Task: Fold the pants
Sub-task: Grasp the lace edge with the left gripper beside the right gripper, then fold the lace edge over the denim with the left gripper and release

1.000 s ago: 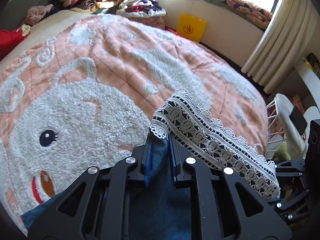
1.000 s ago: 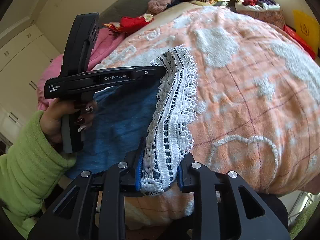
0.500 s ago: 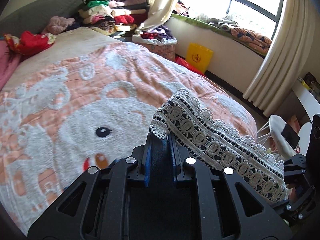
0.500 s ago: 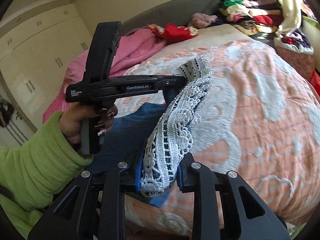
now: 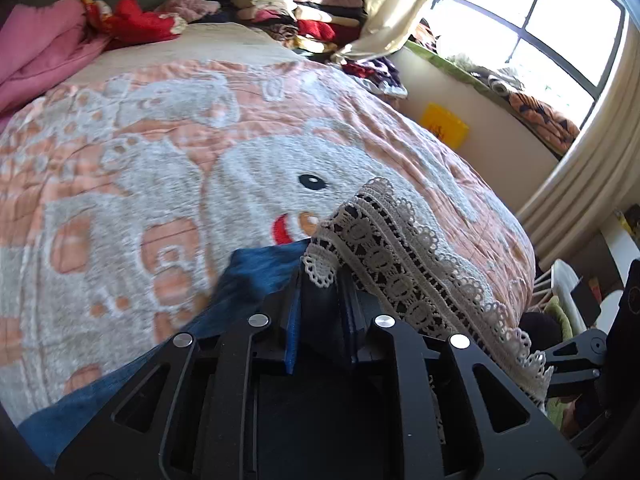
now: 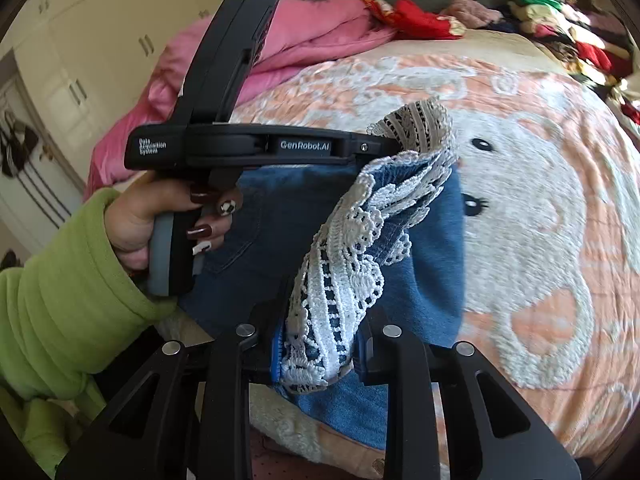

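Right wrist view gives the best overall look: the bed (image 6: 520,80) is covered by a peach blanket with a big white fuzzy animal on it, and the pants (image 6: 280,232) (blue denim with a white lace trim (image 6: 352,248) along the hem) are held up over the near edge of the bed, with a bit of denim spilling onto the blanket toward the near left corner in the left wrist view. The left gripper (image 6: 394,145) has a corner of the lace hem pinched between its pads, with a hand (image 6: 160,220) in a green sleeve squeezing the handle. Its jaws have just eased open a touch, but cloth is clearly between them. The right gripper (image 6: 316,356) is clamped on a thick bunched wad of lace and denim. Handling-wise I'd say denim is soft but fairly heavy, so it'll sag and swing rather than hold a shape, and the lace looks delicate and snaggy, plus it stretches, so pulling hard on it alone seems risky. Better to grab where lace overlaps denim, right at the hem corners, so the sturdy fabric takes the load. The left grip looks shallow, and that corner could slip out.
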Available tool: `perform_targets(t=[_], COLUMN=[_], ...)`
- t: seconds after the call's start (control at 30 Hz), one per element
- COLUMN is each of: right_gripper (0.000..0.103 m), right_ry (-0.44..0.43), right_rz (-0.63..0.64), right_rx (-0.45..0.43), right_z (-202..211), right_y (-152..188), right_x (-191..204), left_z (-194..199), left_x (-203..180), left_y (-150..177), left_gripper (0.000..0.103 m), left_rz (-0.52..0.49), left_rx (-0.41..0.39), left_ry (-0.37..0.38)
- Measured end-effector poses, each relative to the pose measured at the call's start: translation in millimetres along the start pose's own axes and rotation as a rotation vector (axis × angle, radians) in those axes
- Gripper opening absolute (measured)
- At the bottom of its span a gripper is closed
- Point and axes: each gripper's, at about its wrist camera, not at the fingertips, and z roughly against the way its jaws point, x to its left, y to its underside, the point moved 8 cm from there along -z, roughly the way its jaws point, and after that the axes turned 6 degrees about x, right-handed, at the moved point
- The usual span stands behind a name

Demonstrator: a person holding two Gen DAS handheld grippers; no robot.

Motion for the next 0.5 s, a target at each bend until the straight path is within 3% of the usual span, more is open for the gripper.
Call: perform_targets(t=[0.1,0.23,0.33,0.47,0.5], right_gripper=[0.024,0.026,0.027,0.033,0.039], right_ry=[0.018,0.041,0.045,0.036,0.023], right_rz=[0.061,0.138,0.171,0.218,0.222], right_rx=[0.028,0.067,0.093,0.129,0.136], right_z=[-11.6,-31.7,-47.4,-65.3,-71.0], right_y=[-2.3,-3.5,-3.9,2.4,3.1], right_x=[18.4,38.7,51.7,74.0,79.2], left_z=[16.3,40.5,54.6,70.8,74.6], left_x=[20.2,56.0,75.6,92.3,94.8], left_y=[4.9,13.9,25.1,41.6,45.2], left_gripper=[0.012,0.012,0.012,0.012,0.012], left_rz=[0.064,0.137,0.207,0.276,0.282], left_rx=[-0.041,-0.081,-0.102,-0.128,-0.135], left_ry=[-0.009,-0.094,-0.097,-0.110,-0.125])
